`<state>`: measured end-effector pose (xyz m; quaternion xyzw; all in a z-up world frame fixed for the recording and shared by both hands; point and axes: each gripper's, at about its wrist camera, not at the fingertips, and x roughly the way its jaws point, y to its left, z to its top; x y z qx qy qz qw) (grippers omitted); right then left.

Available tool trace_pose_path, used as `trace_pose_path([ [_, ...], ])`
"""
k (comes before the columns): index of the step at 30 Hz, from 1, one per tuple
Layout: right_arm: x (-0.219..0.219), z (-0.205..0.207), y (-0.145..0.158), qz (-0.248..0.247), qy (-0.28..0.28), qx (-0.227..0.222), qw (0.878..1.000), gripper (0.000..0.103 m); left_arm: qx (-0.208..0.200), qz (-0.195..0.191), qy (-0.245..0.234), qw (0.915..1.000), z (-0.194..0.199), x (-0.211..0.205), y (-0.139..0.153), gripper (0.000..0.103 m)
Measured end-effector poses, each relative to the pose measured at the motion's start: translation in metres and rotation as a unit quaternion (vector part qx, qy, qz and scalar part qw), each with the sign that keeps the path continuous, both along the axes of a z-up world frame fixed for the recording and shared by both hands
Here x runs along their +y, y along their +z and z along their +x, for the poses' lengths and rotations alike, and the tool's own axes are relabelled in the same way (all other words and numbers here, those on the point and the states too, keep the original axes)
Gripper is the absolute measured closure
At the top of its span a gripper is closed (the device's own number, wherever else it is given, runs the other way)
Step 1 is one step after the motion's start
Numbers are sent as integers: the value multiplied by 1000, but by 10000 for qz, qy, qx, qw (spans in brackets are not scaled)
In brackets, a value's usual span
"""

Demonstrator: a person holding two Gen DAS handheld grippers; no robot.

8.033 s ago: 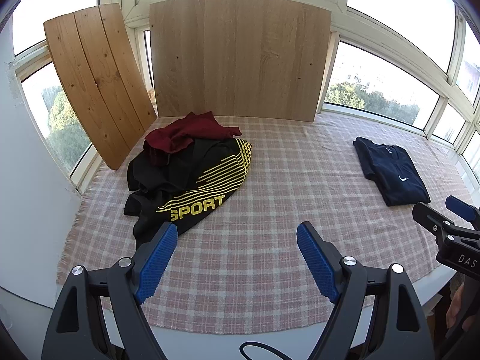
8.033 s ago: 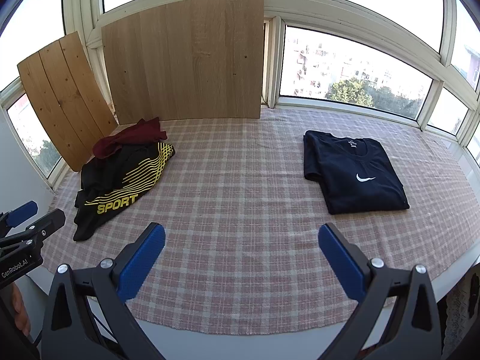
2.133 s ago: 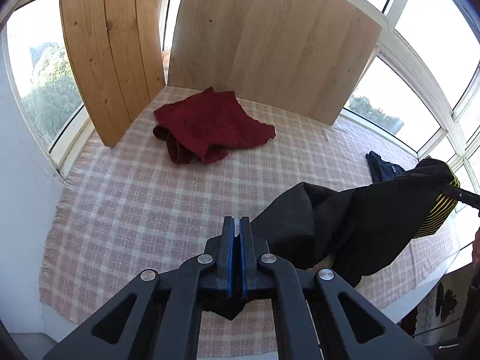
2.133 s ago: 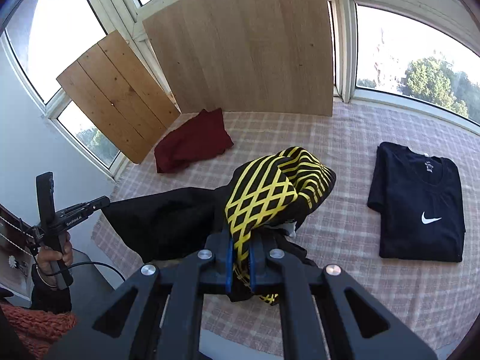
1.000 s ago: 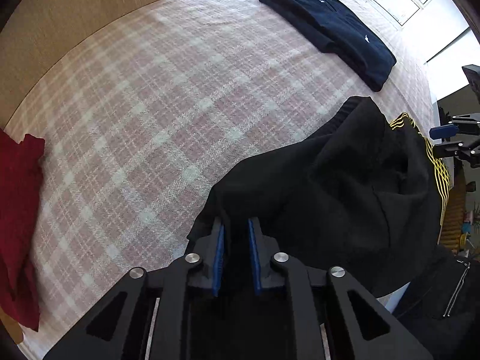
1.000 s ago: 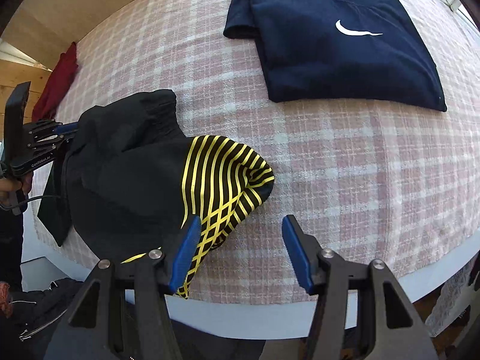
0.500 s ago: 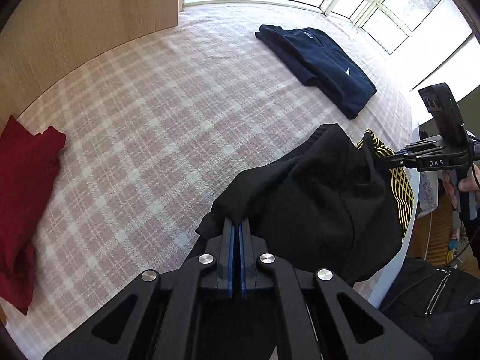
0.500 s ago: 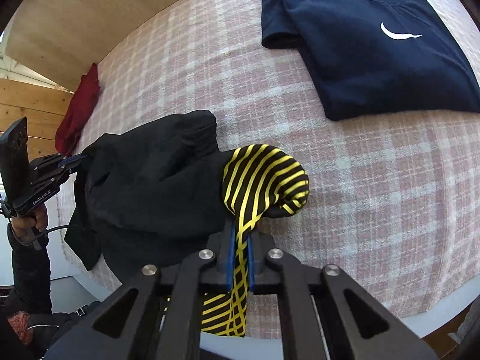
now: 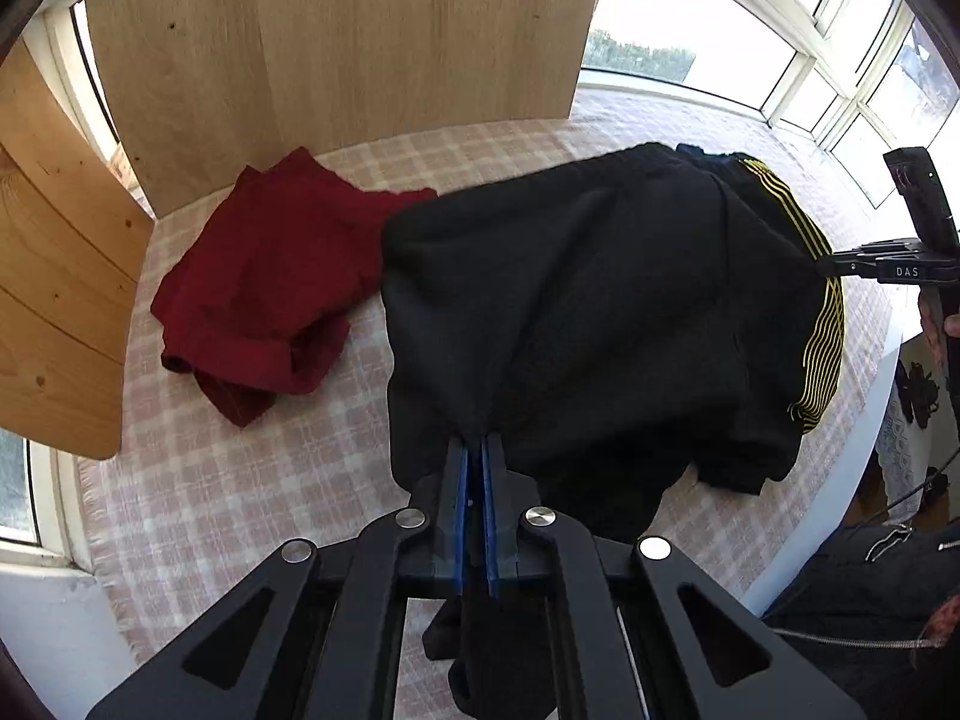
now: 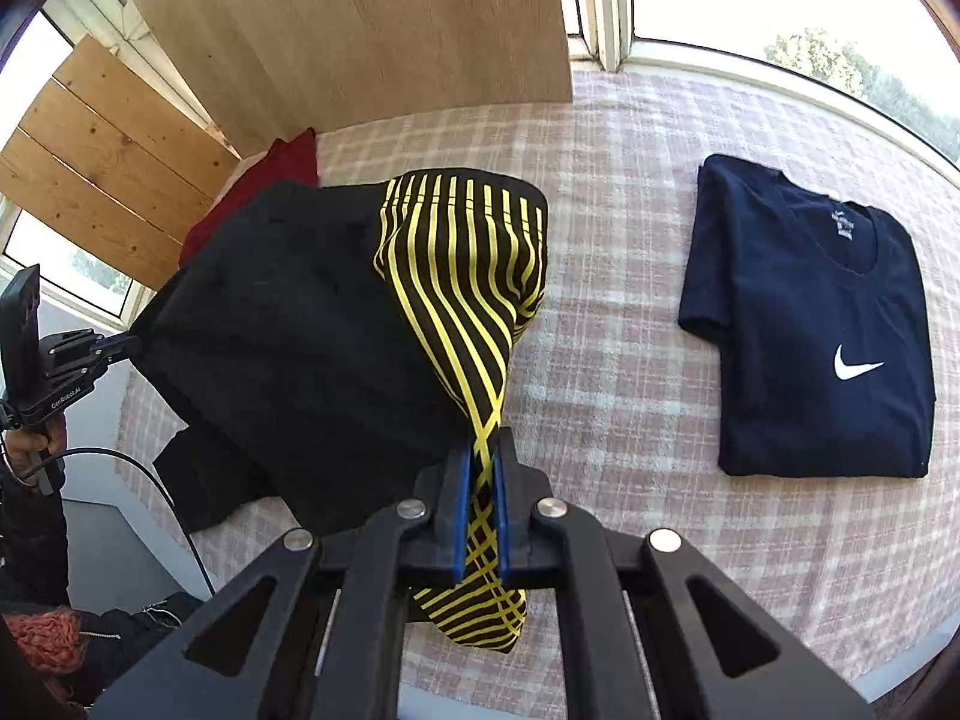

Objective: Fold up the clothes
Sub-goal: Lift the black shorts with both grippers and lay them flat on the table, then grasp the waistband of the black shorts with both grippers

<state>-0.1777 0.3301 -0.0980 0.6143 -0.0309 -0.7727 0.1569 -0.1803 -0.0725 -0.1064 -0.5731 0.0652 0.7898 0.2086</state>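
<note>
Tension matters as I hold the black sport shirt [image 9: 588, 312] above the checked cloth [image 10: 612, 396], left gripper [image 9: 473, 480] and right gripper [image 10: 480, 480] both clamped on it, spreading toward nine and three o'clock.

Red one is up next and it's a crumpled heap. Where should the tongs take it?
Take the red garment by its loose flat corner toward the wooden board, coming from the near side. The near edge is bunched into thick rolls; the far part lies thin and flat on the checked cloth.
</note>
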Motion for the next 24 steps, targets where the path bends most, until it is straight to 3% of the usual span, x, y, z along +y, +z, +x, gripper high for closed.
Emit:
trace_pose_path([
  [2,-1,11,-46,292,96,-673,9973,83,-588,-273,33,9979,16,-5,-40,90],
  [3,-2,16,-69,432,142,-992,9940,83,-774,-297,99,9965,20,-9,-52,90],
  [5,2,25,-80,559,207,-1097,9922,83,-1008,-296,220,9942,24,-15,-65,90],
  [7,10,22,-70,507,80,-884,9948,82,-873,-158,272,9957,13,-16,-57,87],
  [8,14,16,-62,461,-25,-715,9964,75,-721,-101,330,9968,2,-16,-49,84],
  [9,19,10,-55,417,-124,-548,9975,67,-567,-44,389,9976,-8,-16,-41,73],
  [10,19,2,-51,396,-129,-406,9983,51,-429,0,427,9982,-20,-16,-35,64],
  [11,20,-7,-47,376,-133,-265,9989,46,-315,22,405,9987,-33,-15,-33,62],
  [14,18,-32,-40,369,-98,54,9993,46,-114,-81,229,9996,-68,-9,-39,62],
  [20,-2,-74,-68,536,220,-163,9982,46,-494,-96,182,9986,-111,-4,-78,62],
  [24,-10,-82,-77,586,363,-202,9974,46,-553,-269,139,9980,-126,-1,-96,62],
])
